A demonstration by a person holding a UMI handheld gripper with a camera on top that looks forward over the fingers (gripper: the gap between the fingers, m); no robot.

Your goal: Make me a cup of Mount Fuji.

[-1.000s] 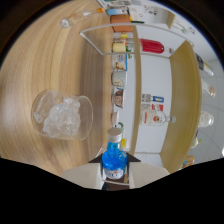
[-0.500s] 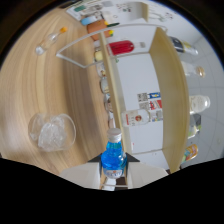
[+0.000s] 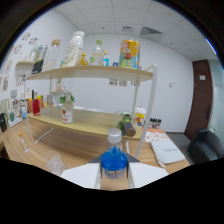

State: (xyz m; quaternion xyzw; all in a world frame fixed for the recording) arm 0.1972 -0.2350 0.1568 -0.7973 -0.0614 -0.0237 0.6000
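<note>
To the far left of the hand-held gripper, a row of small jars and bottles, some red, stands at the back of a pale wooden bench. Nearer on that side, just left of the fingers, something clear and crinkled rests on the bench; it is too blurred to name.

Above and beyond the fingers rises a two-level wooden shelf on thin white metal legs. Its top board carries a tall white plastic bottle, smaller bottles and a bright printed can. Its lower board carries a clear bottle with a green label.

In the middle, between the two pale fingers, stands the blue bottle: small, round-shouldered, clear plastic, filled with vivid blue liquid and capped in grey-white. The fingers press against both its sides, so the hand-held gripper appears to be pinching it and carrying it upright.

The step in hand looks like bringing this blue liquid to wherever the drink is being built. No cup can be made out with certainty. The next move would call for keeping the bottle level and the grip firm, since smooth plastic may slip, and for finding the glass before any tipping.

Right of the fingers, a dark green round object lies on the shelf's lower board, and beyond it a white paper pad lies flat on the bench. Farthest right are a plain white wall and a dark brown door.
</note>
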